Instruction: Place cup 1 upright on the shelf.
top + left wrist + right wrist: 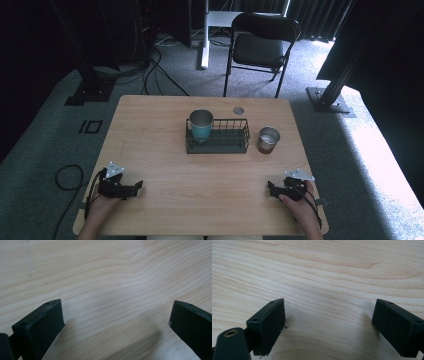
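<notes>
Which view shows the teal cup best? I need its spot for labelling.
The high view: the teal cup stands upright in the left end of the wire basket. Both gripper views look down at bare tabletop between open jaws.

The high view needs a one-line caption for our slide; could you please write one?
Two open grippers, left and right, rest on a wooden table before a wire basket holding a teal cup.

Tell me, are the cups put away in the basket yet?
One is: the teal cup stands inside the wire basket. The brown cup stands on the table just right of it. Nothing is in hand: the left gripper and right gripper rest open near the person.
</notes>
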A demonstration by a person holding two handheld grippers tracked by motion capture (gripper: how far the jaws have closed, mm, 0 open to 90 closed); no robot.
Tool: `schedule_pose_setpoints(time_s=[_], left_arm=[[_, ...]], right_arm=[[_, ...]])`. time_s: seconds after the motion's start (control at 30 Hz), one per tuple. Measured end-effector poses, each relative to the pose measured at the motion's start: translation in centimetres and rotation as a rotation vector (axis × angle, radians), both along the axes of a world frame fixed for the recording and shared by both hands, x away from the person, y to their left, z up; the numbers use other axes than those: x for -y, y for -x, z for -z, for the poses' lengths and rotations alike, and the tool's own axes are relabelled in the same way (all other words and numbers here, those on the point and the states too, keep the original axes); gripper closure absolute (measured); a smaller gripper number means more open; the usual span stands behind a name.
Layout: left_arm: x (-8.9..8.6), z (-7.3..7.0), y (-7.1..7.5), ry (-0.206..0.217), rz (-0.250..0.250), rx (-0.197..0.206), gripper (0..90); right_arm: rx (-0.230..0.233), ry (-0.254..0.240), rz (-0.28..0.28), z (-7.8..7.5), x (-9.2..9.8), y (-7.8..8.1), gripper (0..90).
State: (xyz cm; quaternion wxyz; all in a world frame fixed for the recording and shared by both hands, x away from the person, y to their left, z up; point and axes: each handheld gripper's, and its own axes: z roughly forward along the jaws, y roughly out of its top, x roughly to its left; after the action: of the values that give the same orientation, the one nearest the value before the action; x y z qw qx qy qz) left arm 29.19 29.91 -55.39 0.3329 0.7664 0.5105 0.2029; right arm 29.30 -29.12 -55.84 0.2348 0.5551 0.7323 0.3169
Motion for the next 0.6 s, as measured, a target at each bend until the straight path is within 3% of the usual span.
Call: schedule_pose_setpoints(time_s=[0.07,0.2,0.6], left_arm=[[-0.20,0.09,0.03,-0.017,-0.017,-0.020,0.3],[-0.32,0.13,0.09,-0.012,-0.021,-0.029,0.3],[-0.22,0.24,-0.13,-0.050,-0.078,-0.031,0.3]], right_arm=[[0.000,0.000,0.000,0.00,0.00,0.00,11.0],[-0.001,0.001,-0.008,0.00,-0.03,-0.01,10.6],[-0.001,0.001,-0.009,0.00,-0.02,-0.01,10.6]])
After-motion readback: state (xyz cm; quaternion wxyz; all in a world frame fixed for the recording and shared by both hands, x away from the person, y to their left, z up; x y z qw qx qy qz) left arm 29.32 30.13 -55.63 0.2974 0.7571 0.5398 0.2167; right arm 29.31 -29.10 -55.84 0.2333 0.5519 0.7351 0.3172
